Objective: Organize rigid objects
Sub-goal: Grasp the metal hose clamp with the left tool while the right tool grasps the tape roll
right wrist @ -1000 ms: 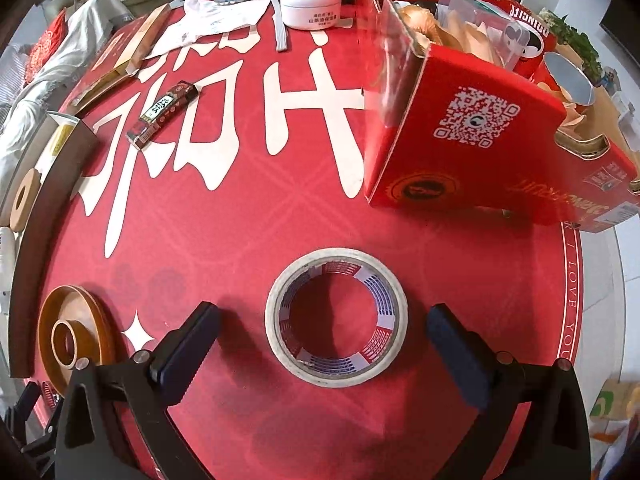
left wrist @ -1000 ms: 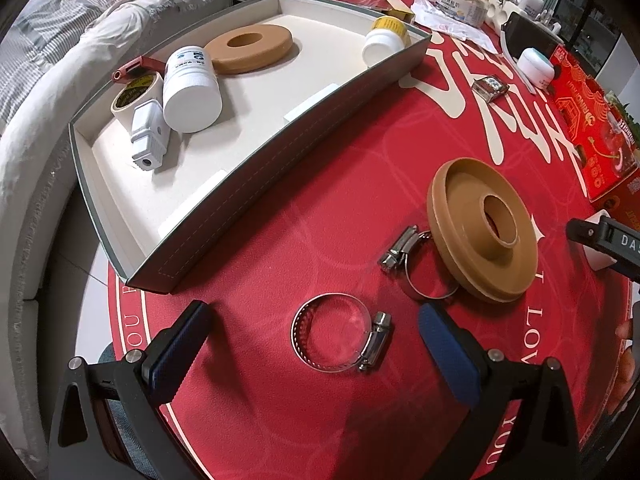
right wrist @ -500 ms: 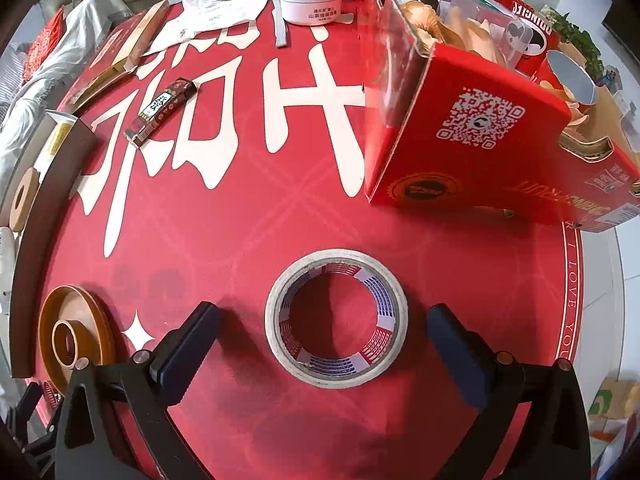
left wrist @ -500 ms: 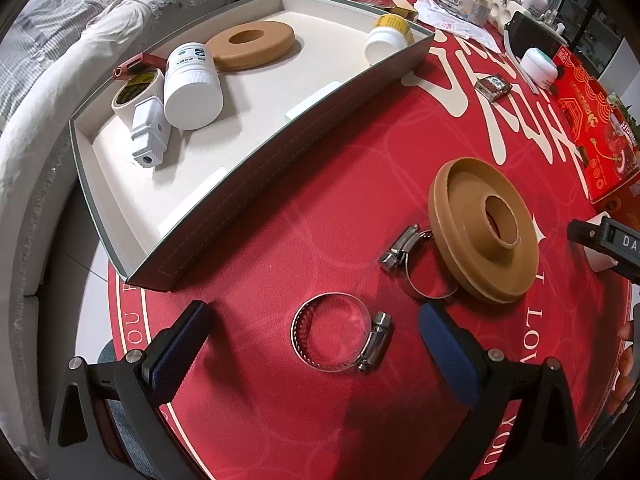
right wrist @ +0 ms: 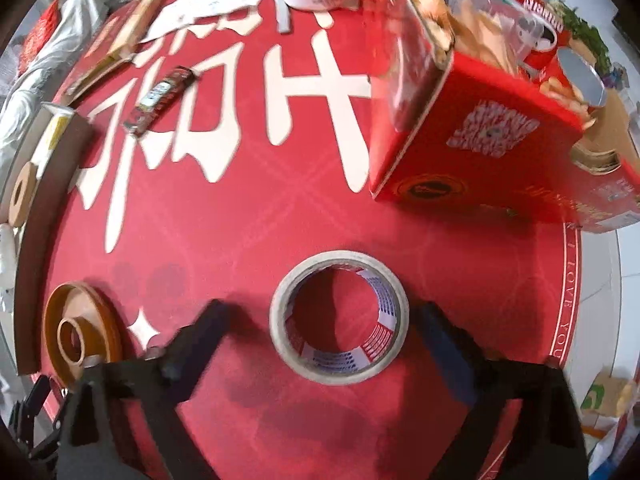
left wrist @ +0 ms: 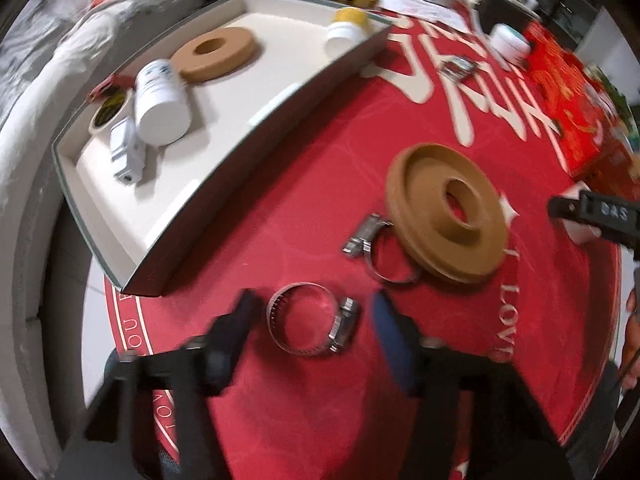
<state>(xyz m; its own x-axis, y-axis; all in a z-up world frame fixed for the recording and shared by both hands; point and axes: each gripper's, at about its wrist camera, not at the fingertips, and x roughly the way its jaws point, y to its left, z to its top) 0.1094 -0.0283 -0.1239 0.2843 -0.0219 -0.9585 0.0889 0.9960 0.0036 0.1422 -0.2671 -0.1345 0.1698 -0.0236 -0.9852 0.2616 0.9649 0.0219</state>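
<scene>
Left wrist view: left gripper (left wrist: 310, 326) spread, straddled hose clamp (left wrist: 310, 325) lying flat on red mat (left wrist: 280, 216) near tray (left wrist: 256, 120). Clamp judged light, stiff, slippery steel; best pinched across band. Right gripper (right wrist: 322, 334) spread around tape roll (right wrist: 339, 316), not touching.

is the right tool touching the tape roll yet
Apart. The right wrist view shows red cloth between the tape roll and each finger of the right tool.

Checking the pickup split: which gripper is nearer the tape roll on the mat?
Right. The right gripper brackets the tape roll, fingers either side, not touching. The left gripper sits around a hose clamp, away beyond the brown disc.
</scene>
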